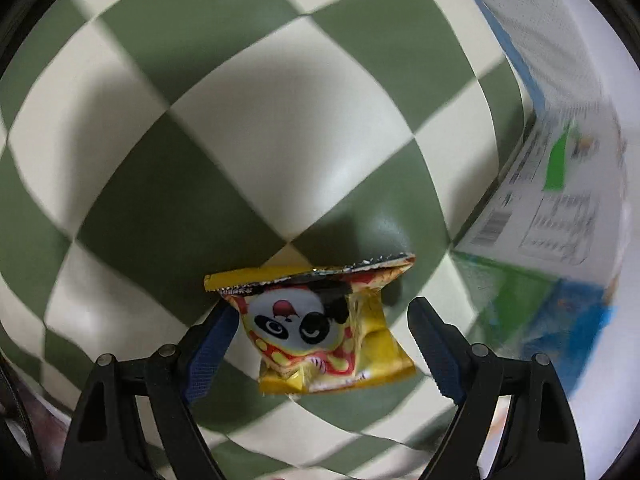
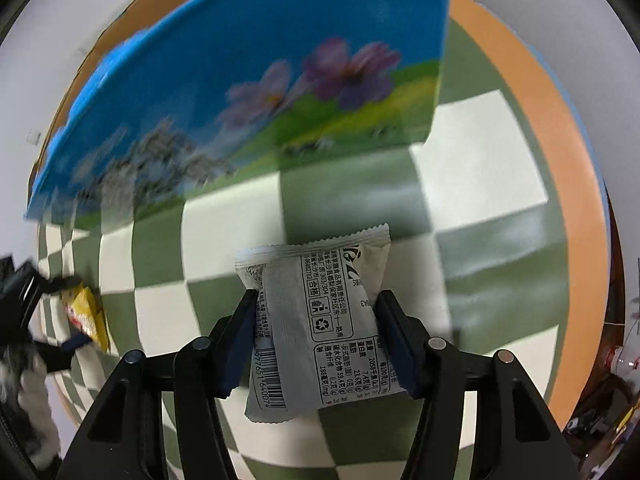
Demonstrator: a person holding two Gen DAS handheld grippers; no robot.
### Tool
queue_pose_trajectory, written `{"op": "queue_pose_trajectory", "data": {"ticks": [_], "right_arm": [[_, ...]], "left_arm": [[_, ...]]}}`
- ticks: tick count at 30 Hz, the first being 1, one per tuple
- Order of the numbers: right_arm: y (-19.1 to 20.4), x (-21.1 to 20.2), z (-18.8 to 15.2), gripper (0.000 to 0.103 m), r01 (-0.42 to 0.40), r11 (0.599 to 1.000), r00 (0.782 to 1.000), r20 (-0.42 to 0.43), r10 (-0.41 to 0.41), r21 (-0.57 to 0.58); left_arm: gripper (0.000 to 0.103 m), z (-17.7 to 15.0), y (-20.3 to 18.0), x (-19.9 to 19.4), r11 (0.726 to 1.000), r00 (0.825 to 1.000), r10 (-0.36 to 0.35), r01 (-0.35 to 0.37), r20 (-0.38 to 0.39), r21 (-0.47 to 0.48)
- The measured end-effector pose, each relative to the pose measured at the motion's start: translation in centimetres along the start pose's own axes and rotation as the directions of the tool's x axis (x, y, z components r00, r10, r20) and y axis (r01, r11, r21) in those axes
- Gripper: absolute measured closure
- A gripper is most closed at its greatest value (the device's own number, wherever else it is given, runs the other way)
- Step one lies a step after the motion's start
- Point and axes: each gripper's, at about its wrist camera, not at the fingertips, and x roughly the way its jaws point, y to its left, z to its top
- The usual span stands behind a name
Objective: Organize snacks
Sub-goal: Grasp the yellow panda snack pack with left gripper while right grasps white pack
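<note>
The right gripper [image 2: 316, 312] is clamped on a white snack packet [image 2: 320, 320], its long axis running out along the fingers toward 12 o'clock. The blue flower-printed box [image 2: 256, 80] stands just beyond, at 11 o'clock, likely the place to put it.

The left gripper [image 1: 320, 320] stands wide open around a yellow panda snack packet [image 1: 316, 328]; its left pad touches the packet and the right pad is well clear. The box's printed side lies at 2 o'clock.

Beneath is a counter [image 1: 280, 120] with a green-and-cream checked cloth and an orange edge.
</note>
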Motion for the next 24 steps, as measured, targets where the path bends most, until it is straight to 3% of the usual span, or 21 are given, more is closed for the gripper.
{"op": "queue_pose_trajectory", "data": {"ticks": [3, 8, 11, 15, 20, 23, 24], "right_arm": [[0.7, 0.0, -1.5, 0.041, 0.013, 0.999, 1.0, -0.009, -0.014, -0.043], [1.2, -0.1, -4.9, 0.041, 0.028, 0.995, 0.999, -0.032, -0.031, -0.1], [1.1, 0.2, -6.8, 0.041, 0.027, 0.993, 0.998, -0.052, -0.033, -0.117], [1.1, 0.5, -8.8, 0.041, 0.021, 0.991, 0.997, -0.077, -0.031, -0.129], [1.2, 1.3, -10.0, 0.036, 0.004, 0.995, 0.995, -0.095, -0.013, -0.096], [0.9, 1.3, -9.9, 0.033, 0.001, 0.998, 0.995, -0.098, -0.008, -0.07], [0.6, 1.0, -9.8, 0.033, 0.003, 0.998, 0.995, -0.094, -0.009, -0.07]], "left_arm": [[0.017, -1.7, -2.3, 0.4, 0.974, 0.994, 0.094, -0.104, 0.057, 0.2], [0.019, -6.8, -4.0, 1.4, 0.848, 0.974, 0.193, -0.228, 0.123, 0.479], [0.024, -8.6, -3.3, 1.5, 0.82, 0.97, 0.2, -0.244, 0.139, 0.519], [0.026, -8.6, -1.7, 1.0, 0.841, 0.979, 0.177, -0.206, 0.105, 0.5], [0.026, -5.3, 1.2, 0.3, 0.95, 0.998, 0.052, -0.058, 0.027, 0.307], [0.028, -4.6, 1.2, -0.2, 0.955, 0.997, 0.046, -0.061, 0.061, 0.29], [0.037, -5.4, 1.1, -0.3, 0.947, 0.996, 0.055, -0.074, 0.068, 0.311]]}}
